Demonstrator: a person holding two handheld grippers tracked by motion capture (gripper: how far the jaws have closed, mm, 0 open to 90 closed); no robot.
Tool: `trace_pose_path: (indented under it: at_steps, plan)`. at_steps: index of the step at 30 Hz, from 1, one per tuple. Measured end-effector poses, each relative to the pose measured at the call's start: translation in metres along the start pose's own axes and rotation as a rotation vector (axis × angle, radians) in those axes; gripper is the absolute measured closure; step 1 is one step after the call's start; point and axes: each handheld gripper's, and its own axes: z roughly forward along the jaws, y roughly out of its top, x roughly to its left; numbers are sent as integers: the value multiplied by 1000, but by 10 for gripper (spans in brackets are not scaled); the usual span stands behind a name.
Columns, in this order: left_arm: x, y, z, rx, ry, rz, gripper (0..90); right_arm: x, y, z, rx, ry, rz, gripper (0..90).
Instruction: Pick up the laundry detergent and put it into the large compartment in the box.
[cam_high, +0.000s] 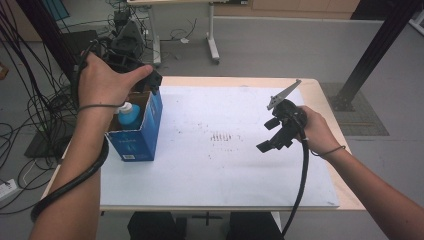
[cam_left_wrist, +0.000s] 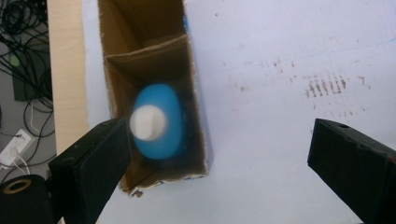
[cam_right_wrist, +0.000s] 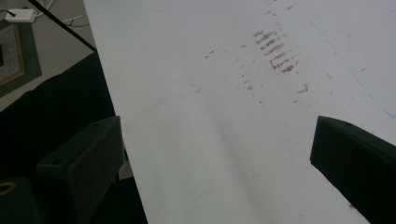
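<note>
Packing step judged at its close: a blue bottle (cam_left_wrist: 158, 122) with a white cap stands upright inside the near compartment of the blue carton (cam_high: 135, 142), which sits at the left edge of the tabletop (cam_high: 250, 170). The left tool (cam_high: 150, 80) is held above the carton's open top, jaws spread wide, nothing between them. The right tool (cam_high: 270, 137) hovers over the bare middle of the tabletop, well apart from the carton, jaws likewise spread and empty. Next move is judged to call for closing the carton's flaps, or steadying it. Carton: printed card outside, raw brown corrugated inside, one cardboard divider. Bottle: smooth, rounded plastic shoulders. White tabletop sheet: matte, flecked with reddish-brown marks (cam_left_wrist: 327, 86).
</note>
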Motion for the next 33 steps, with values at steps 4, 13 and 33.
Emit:
trace_pose_path:
  at_steps: [4, 13, 33]
  plan:
    - [-15, 0, 5, 1, -58, 26, 68, -1, 0, -1, -1, -4, 1, 29]
    - [-53, 0, 21, 24, -124, 110, 70, -3, -5, -3, -4, -6, 3, 29]
    - [-108, -10, 68, 74, -218, 191, 73, -6, -19, -14, -4, -25, 25, 29]
